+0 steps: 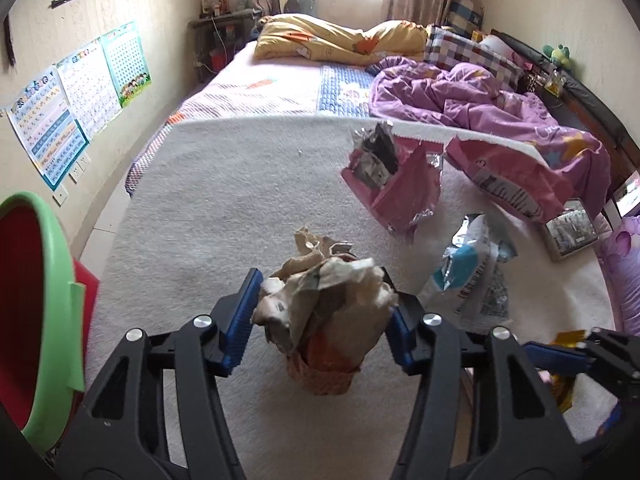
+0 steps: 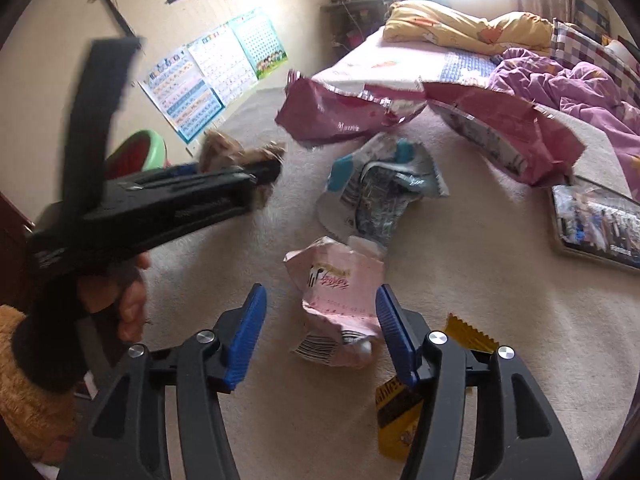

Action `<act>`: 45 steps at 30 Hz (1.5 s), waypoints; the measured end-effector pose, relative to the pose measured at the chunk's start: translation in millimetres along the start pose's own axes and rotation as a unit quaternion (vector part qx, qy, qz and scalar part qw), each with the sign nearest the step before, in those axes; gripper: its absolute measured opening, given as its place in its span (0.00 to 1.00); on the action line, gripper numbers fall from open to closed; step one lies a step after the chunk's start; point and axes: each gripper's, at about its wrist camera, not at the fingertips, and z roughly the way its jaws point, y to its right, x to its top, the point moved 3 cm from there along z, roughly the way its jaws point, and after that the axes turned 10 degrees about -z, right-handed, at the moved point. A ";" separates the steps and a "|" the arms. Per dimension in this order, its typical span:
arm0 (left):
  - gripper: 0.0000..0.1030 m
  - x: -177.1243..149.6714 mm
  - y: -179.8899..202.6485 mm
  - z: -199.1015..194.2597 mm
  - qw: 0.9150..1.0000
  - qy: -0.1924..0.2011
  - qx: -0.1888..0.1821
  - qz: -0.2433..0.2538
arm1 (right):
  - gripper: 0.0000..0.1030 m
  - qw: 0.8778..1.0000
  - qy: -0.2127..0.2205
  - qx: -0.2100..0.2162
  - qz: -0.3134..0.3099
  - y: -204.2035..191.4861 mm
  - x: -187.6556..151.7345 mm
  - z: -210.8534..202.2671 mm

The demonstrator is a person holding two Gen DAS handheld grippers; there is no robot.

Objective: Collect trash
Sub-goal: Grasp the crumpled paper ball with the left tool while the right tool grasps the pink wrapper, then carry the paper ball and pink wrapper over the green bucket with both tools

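Note:
In the left wrist view my left gripper (image 1: 320,304) is shut on a crumpled brown paper wrapper (image 1: 328,292), with both blue pads pressing its sides just above the cream blanket (image 1: 220,200). The right wrist view shows that gripper (image 2: 264,172) from the side, a hand around its handle. My right gripper (image 2: 320,300) is open around a crumpled pale pink packet (image 2: 340,300) that lies on the blanket. Its right pad is close to the packet's edge and there is a gap at the left pad.
Two torn pink bags (image 1: 400,188) (image 1: 508,176), a blue-and-white bag (image 2: 380,184) and a yellow wrapper (image 2: 400,408) lie on the blanket. A green-rimmed red bin (image 1: 40,300) stands at the left. A tablet (image 2: 600,224) lies at the right, with quilts behind.

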 end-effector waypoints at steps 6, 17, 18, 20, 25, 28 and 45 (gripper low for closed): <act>0.51 -10.6 -6.7 -26.5 1.000 0.016 0.000 -0.012 | 0.24 1.000 0.009 -0.004 -0.001 -5.0 -2.5 -4.8; 0.51 -29.0 -25.9 -69.0 0.999 0.034 0.001 -0.037 | 0.23 0.999 0.038 0.008 -0.003 -24.1 6.3 -26.2; 0.51 -30.3 -27.8 -71.8 0.999 0.036 0.003 -0.038 | 0.23 0.999 0.039 0.010 -0.005 -26.9 8.3 -26.6; 0.51 -32.8 -32.1 -77.4 0.998 0.040 0.007 -0.041 | 0.23 0.999 0.042 0.013 -0.011 -33.9 10.8 -28.1; 0.51 -36.3 -41.4 -88.3 0.998 0.048 0.014 -0.049 | 0.24 0.999 0.045 0.019 -0.023 -49.0 16.4 -28.6; 0.51 -38.3 -47.9 -95.2 0.997 0.053 0.016 -0.054 | 0.23 0.998 0.048 0.022 -0.029 -56.8 18.2 -30.0; 0.51 -51.2 -87.2 -129.4 0.993 0.082 0.031 -0.074 | 0.24 0.996 0.050 0.035 -0.063 -107.0 28.7 -21.5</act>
